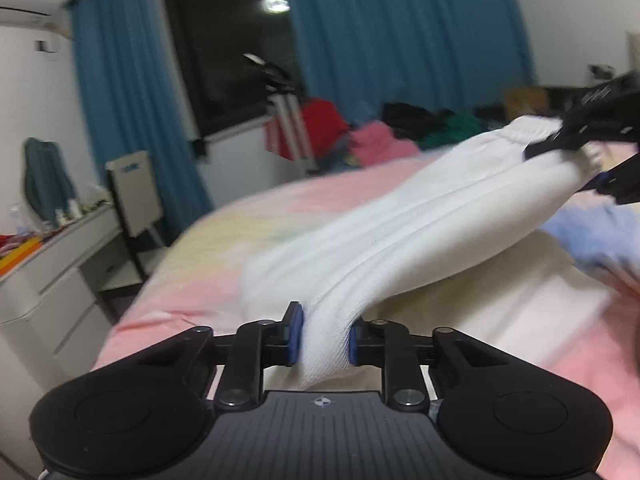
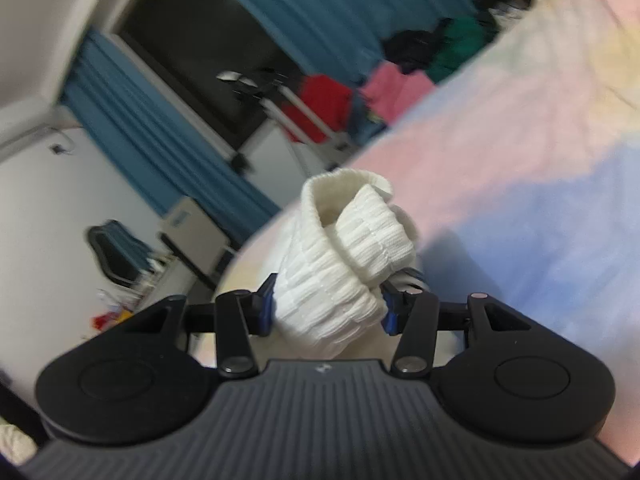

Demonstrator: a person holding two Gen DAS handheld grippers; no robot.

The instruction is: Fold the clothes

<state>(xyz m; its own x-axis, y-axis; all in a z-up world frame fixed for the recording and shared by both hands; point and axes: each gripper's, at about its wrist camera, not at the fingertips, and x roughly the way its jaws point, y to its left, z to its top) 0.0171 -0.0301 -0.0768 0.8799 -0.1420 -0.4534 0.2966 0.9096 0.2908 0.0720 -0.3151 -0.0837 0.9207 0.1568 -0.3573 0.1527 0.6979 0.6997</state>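
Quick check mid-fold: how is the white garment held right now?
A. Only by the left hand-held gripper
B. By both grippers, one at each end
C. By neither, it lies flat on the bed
B: the left hand-held gripper pinches one end of the white garment, and the right hand-held gripper clamps its ribbed end.

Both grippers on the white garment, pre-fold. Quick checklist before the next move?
1. Left gripper grip: ok, jaws shut on a bunched end of the white garment.
2. Right gripper grip: ok, jaws shut on the ribbed elastic end.
3. Garment lifted off the bedspread: partly, it spans between the two grippers; whether the middle touches, cannot tell.
4. Garment flat and untwisted: not ok, the ribbed end is doubled over at the right gripper and the fabric is bunched at both.
5. Landing spot: ok, bare bedspread ahead; the clothes pile sits far back.
6. Image sharpness: not ok, both views are motion-blurred.
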